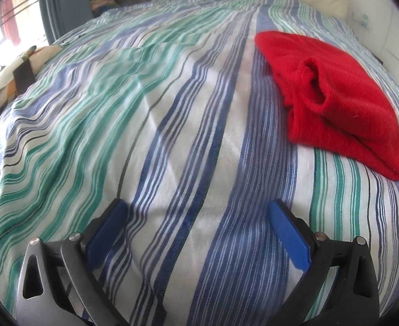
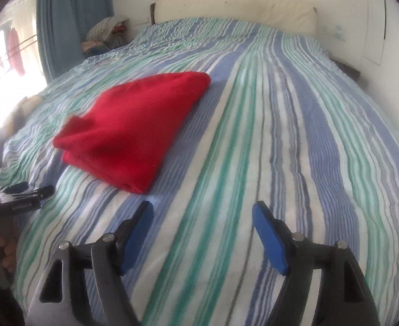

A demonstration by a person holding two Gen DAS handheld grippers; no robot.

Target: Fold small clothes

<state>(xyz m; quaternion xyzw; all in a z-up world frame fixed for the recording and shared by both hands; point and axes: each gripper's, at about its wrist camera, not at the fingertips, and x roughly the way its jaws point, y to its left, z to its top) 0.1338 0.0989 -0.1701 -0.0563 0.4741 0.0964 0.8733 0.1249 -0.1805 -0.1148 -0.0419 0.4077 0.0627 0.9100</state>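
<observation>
Red garment: lying in a thick bundle of several layers on the striped bedspread, sitting at about 1 o'clock from the left gripper and at about 11 o'clock from the right gripper, touching neither.

Left gripper: hanging released, blue pads spread wide over bare bedspread, gripping nothing.

Right gripper: likewise standing wide apart, hovering just short of the bundle's near corner, holding nothing.

Handling: looking light, soft and limp, likely sagging and sliding apart if lifted by one layer; not fragile, and fuzzy enough that slipping seems unlikely.

Where to grip: judging by the layers, pinching the whole stack at the near corner, or the loose rolled cuff showing on top, is looking best.

Material: appearing as fuzzy knit or fleece, matte, with fine lint.

Shape: reading as a rough wedge, with a folded edge running along the near side.

Bedspread: showing woven cloth in blue, green and white stripes, lightly wrinkled.

Progress: appearing largely folded already.
</observation>
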